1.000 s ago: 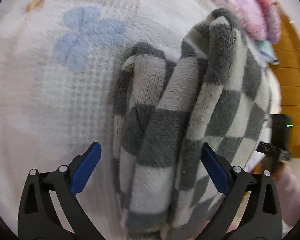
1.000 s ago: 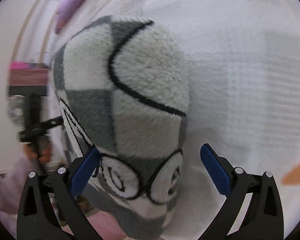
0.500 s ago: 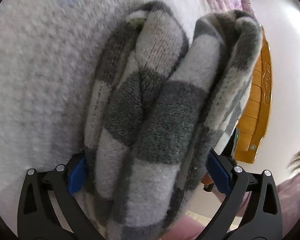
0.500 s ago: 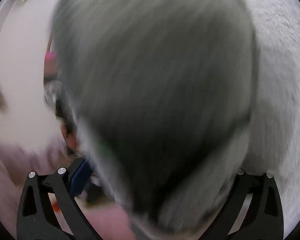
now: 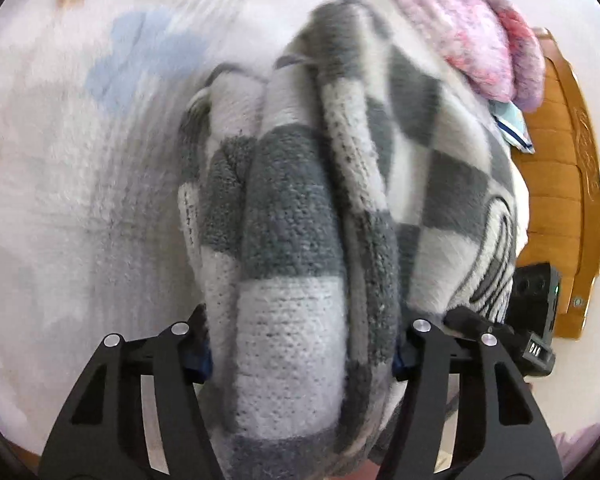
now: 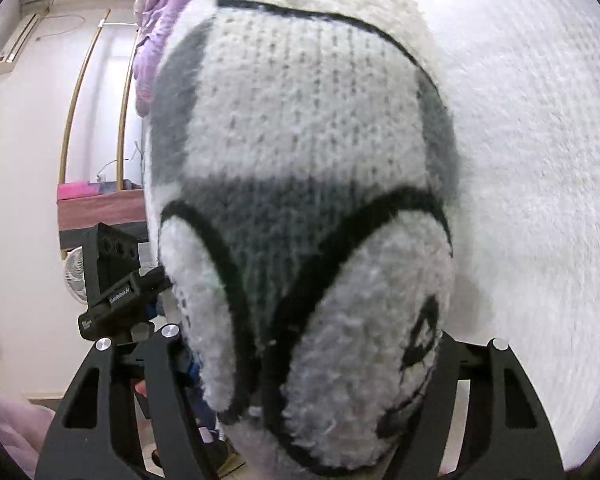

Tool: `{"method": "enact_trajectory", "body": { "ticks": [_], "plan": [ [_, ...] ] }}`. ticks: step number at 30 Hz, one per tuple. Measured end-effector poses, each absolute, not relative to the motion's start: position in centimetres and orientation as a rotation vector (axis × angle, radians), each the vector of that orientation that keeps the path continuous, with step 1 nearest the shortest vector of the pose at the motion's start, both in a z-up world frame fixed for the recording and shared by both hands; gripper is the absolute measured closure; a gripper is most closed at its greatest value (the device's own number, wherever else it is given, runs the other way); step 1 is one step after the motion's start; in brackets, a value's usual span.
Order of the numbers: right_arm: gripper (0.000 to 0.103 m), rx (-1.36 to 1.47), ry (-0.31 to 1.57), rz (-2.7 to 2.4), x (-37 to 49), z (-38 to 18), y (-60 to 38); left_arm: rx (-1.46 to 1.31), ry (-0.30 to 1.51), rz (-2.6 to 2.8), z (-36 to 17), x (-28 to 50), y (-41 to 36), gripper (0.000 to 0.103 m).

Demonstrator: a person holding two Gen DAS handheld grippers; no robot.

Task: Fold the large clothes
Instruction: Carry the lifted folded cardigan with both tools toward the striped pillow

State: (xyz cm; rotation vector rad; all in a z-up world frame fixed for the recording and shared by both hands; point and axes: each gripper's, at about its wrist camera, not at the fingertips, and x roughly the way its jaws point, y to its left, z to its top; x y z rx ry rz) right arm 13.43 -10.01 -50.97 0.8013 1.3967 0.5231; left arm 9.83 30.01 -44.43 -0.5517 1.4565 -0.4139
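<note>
A thick grey-and-white checkered fleece garment (image 5: 300,216) is folded into a bundle over the white fuzzy bedspread (image 5: 80,184). My left gripper (image 5: 300,354) is shut on one end of the bundle, whose layers bulge between the jaws and hide the blue pads. In the right wrist view the same garment (image 6: 308,184) shows black line drawings. My right gripper (image 6: 312,364) is shut on its other end. Each gripper shows in the other's view, the right one at the lower right (image 5: 536,312) and the left one at the left (image 6: 116,276).
A pink and purple fluffy garment (image 5: 480,28) lies at the far right of the bed, next to a wooden headboard (image 5: 560,184). In the right wrist view a purple garment (image 6: 156,40), a white wall, a dark shelf (image 6: 100,208) and a small fan (image 6: 74,280) stand to the left.
Both grippers have closed on the ends of the folded checkered garment, which earlier lay between open jaws. The bundle now sits deeper in both grips and the views have swung.
</note>
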Motion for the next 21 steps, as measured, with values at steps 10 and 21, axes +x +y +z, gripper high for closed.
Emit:
{"method": "enact_trajectory", "body": {
  "ticks": [10, 21],
  "plan": [
    [0.038, 0.719, 1.255, 0.537, 12.0, -37.2, -8.0, -0.504, 1.297, -0.410, -30.5, 7.3, 30.1, 0.043],
    [0.038, 0.678, 1.050, 0.477, 6.0, -25.9, -8.3, -0.425, 1.160, -0.545, -18.2, 5.3, 29.3, 0.043]
  ]
}}
